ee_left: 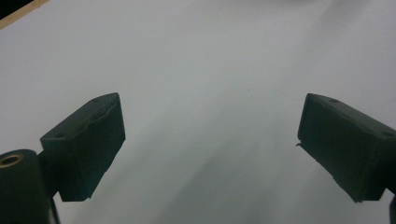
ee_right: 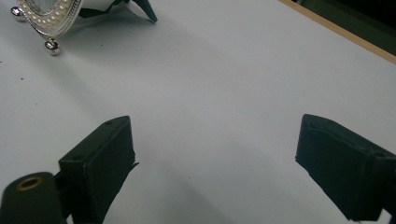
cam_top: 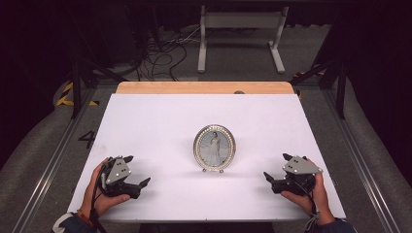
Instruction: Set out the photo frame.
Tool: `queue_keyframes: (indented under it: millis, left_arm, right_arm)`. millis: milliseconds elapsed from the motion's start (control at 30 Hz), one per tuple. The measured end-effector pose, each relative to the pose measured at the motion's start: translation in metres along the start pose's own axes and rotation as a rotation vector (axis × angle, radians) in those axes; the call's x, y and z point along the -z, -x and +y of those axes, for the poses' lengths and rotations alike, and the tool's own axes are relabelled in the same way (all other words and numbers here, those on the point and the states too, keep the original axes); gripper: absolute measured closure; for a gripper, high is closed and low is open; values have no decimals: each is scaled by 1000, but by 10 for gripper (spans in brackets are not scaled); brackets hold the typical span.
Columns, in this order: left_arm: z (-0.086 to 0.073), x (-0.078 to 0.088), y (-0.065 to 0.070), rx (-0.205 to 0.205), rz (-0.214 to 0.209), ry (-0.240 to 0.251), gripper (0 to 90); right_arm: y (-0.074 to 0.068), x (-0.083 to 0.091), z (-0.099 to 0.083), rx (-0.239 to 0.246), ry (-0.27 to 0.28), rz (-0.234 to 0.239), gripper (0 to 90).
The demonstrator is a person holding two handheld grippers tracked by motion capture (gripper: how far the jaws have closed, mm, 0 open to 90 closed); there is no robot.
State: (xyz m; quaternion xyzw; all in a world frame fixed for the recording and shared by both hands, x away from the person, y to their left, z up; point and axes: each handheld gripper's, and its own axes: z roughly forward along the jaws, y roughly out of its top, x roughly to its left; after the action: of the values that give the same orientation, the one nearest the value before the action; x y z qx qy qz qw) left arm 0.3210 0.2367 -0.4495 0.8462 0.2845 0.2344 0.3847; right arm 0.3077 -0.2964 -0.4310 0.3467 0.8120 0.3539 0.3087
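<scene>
White tabletop [cam_top: 160,121] carries an oval picture frame [cam_top: 214,148] standing upright at centre, between our wide-open, empty left gripper [cam_top: 136,170] and right gripper [cam_top: 278,166]; we judge both roughly equally near, though angle blurs this.

Oval frame [ee_right: 46,21] cropped at edge

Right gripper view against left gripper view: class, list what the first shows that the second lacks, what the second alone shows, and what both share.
Right gripper view alone: the lower edge of the oval photo frame, with pearl-like trim, a small ball foot and its dark back stand, at upper left.

Left gripper view alone: nothing extra to list beyond bare white table.

Both: two black jaws set wide apart with nothing between them, the white tabletop, and a strip of its wooden edge in a corner.
</scene>
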Motion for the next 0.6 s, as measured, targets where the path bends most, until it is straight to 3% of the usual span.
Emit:
queue_keyframes:
  millis: [233, 300, 467, 600]
  left_arm:
    - [-15, 10, -13, 56, 8, 7, 77]
    - [-20, 15, -19, 100, -4, 26, 77]
    - [-29, 26, -24, 126, 15, 41, 76]
    - [-38, 34, -29, 177, 29, 62, 73]
  right_arm:
    - [6, 4, -14, -31, -8, -21, 112]
    - [7, 5, -17, -35, -8, -23, 112]
    - [13, 12, -27, -66, -7, -39, 110]
    - [17, 16, -30, -88, 3, -48, 110]
